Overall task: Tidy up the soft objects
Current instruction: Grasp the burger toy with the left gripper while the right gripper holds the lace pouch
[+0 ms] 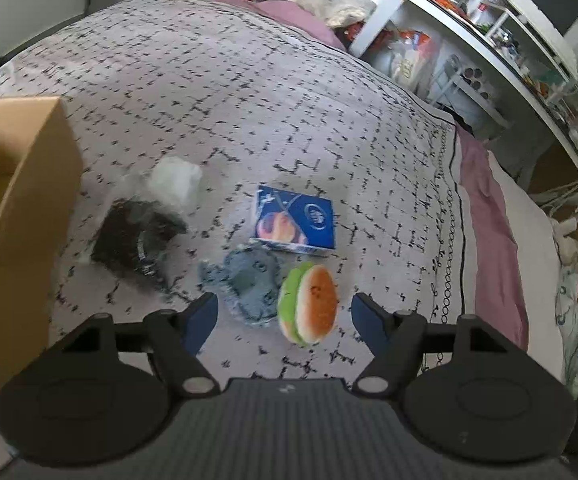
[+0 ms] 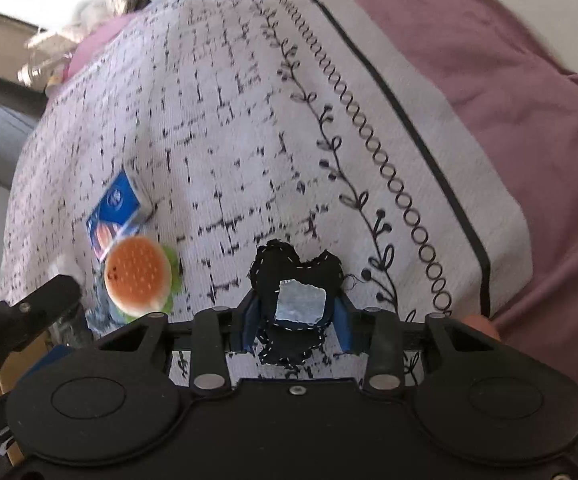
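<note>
My left gripper (image 1: pixel 285 316) is open above the bedspread, with a plush burger (image 1: pixel 309 306) and a grey-blue soft toy (image 1: pixel 249 284) lying between its fingers. A blue box (image 1: pixel 295 220), a white soft lump (image 1: pixel 175 182) and a dark furry item (image 1: pixel 133 236) lie beyond. My right gripper (image 2: pixel 297 312) is shut on a black stitched fabric piece with a pale patch (image 2: pixel 299 284). The burger (image 2: pixel 137 276) and blue box (image 2: pixel 115 210) show to its left.
An open cardboard box (image 1: pixel 25 184) stands at the left on the patterned bedspread (image 1: pixel 249 100). A pink sheet (image 2: pixel 509 100) borders the bed's right side. Cluttered white shelves (image 1: pixel 489 40) stand beyond the bed.
</note>
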Tool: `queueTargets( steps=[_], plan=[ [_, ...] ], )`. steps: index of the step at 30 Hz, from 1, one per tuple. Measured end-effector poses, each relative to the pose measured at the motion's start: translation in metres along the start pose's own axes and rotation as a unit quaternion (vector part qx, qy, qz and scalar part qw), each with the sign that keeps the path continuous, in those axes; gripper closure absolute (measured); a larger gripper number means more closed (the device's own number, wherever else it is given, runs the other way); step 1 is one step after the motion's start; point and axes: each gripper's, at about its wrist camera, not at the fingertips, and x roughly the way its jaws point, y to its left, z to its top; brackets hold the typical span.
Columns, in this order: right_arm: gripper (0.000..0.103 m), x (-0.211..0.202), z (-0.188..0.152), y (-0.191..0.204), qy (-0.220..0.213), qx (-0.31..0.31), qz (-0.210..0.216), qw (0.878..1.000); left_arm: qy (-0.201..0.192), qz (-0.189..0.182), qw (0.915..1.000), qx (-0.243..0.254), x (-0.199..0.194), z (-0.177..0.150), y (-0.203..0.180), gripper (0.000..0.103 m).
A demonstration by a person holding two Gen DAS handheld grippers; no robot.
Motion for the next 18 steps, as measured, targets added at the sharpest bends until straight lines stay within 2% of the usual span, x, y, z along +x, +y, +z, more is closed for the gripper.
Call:
queueTargets(
  steps=[5,14,18],
  plan=[
    [0.066,0.001,0.003,0.000,0.000,-0.002,0.015,1.000,0.010,-0.005,0.9998,0.016,0.016,0.002,-0.011,0.035],
    [0.066,-0.003,0.003,0.001,-0.012,-0.009,0.031,0.999,0.038,0.014,0.9985,0.038,0.048,-0.004,-0.022,0.036],
    [0.066,-0.003,0.004,0.000,-0.014,-0.009,0.034,0.999,0.039,0.026,0.9979,0.045,0.053,-0.004,-0.028,0.042]
  ],
)
